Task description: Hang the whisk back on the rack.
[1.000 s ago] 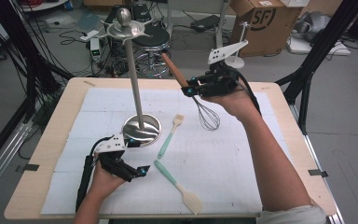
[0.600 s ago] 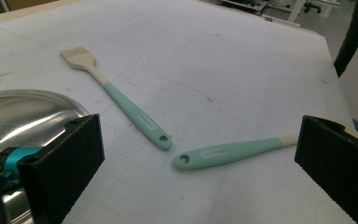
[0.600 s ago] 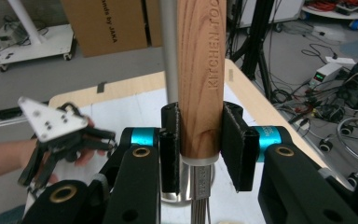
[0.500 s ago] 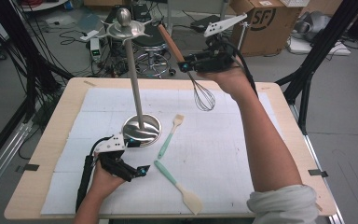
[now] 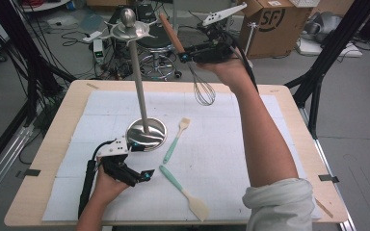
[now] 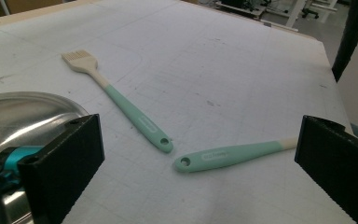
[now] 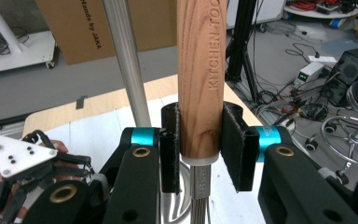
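Jaws of the right gripper (image 7: 199,151) are clamped on the whisk (image 5: 198,77) at the low end of its wooden handle, just above the metal collar, so the wire loops hang free below and the handle's top slants up toward the hooked crown of the stand (image 5: 136,72). That hold, high over the far side of the worktop (image 5: 43,159), seems meant for hanging the whisk on one of the crown's prongs.

On the left gripper (image 5: 127,168) the jaws stand wide apart with nothing between them, resting low just beside the stand's round base, perhaps to steady it.

Handle wood is warm and grained, with stamped lettering; the stand is a slim polished steel pole on a mirror-bright disc. A mint-handled pastry brush (image 6: 116,100) with pale bristles and a mint-handled spatula (image 6: 228,155) with a cream blade lie flat on the white cloth (image 5: 231,159), their holed handle ends near each other.
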A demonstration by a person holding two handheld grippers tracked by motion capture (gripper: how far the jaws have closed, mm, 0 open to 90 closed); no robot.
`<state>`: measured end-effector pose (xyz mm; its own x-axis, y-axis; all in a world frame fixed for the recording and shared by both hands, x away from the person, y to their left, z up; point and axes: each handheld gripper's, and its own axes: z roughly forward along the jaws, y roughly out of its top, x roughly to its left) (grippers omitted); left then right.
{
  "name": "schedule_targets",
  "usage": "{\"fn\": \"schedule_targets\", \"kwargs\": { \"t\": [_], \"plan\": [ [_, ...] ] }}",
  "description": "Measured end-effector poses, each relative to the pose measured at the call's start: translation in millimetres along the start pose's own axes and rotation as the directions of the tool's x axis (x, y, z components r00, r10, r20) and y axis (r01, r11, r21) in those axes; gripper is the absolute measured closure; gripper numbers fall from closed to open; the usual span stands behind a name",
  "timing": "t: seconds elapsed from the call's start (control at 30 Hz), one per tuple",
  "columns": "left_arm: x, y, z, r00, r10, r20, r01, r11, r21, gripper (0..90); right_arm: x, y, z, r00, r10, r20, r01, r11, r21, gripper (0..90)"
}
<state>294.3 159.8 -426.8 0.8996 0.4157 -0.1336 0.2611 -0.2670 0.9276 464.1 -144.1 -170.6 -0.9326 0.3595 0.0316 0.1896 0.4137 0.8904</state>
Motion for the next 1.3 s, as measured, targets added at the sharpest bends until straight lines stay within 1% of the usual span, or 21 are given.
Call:
{"fn": "schedule_targets", "kwargs": {
  "t": [0.23, 0.33, 0.4, 0.47, 0.6, 0.67, 0.73, 0.8, 0.97, 1.0, 1.03, 1.17, 1.2, 1.3],
  "plan": [
    [1.1, -0.2, 0.3, 1.0000, 0.002, 0.001, -0.002, 1.0000, 0.006, 1.8, 0.4, 1.1, 3.1, 1.0000, 0.003, -0.008, -0.003, 1.000, 0.000, 70.6],
    [0.9, -0.3, 0.7, 1.0000, 0.001, -0.002, -0.001, 1.0000, 0.005, 1.8, -0.3, 1.0, 4.2, 1.0000, 0.002, -0.005, -0.002, 1.000, 0.003, 70.6],
    [0.9, -0.3, 0.8, 1.0000, -0.002, 0.003, 0.002, 1.0000, 0.008, 1.8, -0.6, 1.1, 4.7, 1.0000, 0.000, -0.003, 0.000, 1.000, 0.003, 70.6],
    [0.9, -0.5, 1.0, 1.0000, -0.003, 0.003, 0.003, 1.0000, 0.009, 1.8, -0.5, 1.1, 5.1, 1.0000, 0.007, -0.005, -0.007, 1.000, 0.008, 70.6],
    [0.8, -0.4, 0.8, 1.0000, -0.004, 0.005, 0.004, 1.0000, 0.009, 1.8, 0.9, 1.9, 7.0, 0.9999, 0.004, -0.015, -0.005, 1.000, -0.007, 70.6],
    [0.8, -0.4, 0.7, 1.0000, -0.004, 0.004, 0.004, 1.0000, 0.008, 1.8, 1.5, 2.2, 7.7, 0.9998, 0.001, -0.020, -0.002, 1.000, -0.005, 70.6],
    [1.0, -0.5, 0.8, 1.0000, -0.003, 0.002, 0.003, 1.0000, 0.008, 1.8, 4.1, 2.6, 10.3, 0.9998, -0.007, -0.021, 0.007, 1.000, 0.004, 70.6],
    [0.8, -0.6, 1.0, 1.0000, -0.004, 0.003, 0.004, 1.0000, 0.008, 1.8, 8.6, 3.4, 14.7, 0.9991, -0.027, -0.034, 0.027, 1.000, 0.014, 70.7],
    [0.6, -0.4, 0.5, 1.0000, -0.002, 0.000, 0.002, 1.0000, 0.006, 1.8, 13.1, 3.8, 20.3, 0.9986, -0.038, -0.035, 0.040, 0.999, 0.032, 70.8],
    [0.9, -0.2, 0.1, 1.0000, 0.000, 0.000, 0.000, 1.0000, 0.008, 1.8, 15.1, 3.7, 22.5, 0.9986, -0.039, -0.037, 0.041, 0.998, 0.048, 70.8],
    [0.8, -0.2, 0.1, 1.0000, 0.000, 0.000, 0.000, 1.0000, 0.008, 1.8, 15.5, 3.9, 23.9, 0.9981, -0.048, -0.038, 0.050, 0.998, 0.050, 70.8],
    [0.7, -0.4, 0.6, 1.0000, -0.003, 0.004, 0.003, 0.9999, 0.010, 1.8, 18.0, 3.8, 27.1, 0.9981, -0.050, -0.036, 0.053, 0.996, 0.067, 70.8],
    [0.6, -0.4, 0.6, 1.0000, -0.002, 0.004, 0.002, 0.9999, 0.011, 1.8, 18.8, 3.2, 30.2, 0.9980, -0.056, -0.029, 0.059, 0.995, 0.081, 70.8],
    [0.4, -0.4, 0.5, 1.0000, -0.004, 0.005, 0.003, 0.9999, 0.010, 1.8, 19.5, 3.0, 31.8, 0.9987, -0.045, -0.024, 0.046, 0.995, 0.085, 70.5]
  ]
}}
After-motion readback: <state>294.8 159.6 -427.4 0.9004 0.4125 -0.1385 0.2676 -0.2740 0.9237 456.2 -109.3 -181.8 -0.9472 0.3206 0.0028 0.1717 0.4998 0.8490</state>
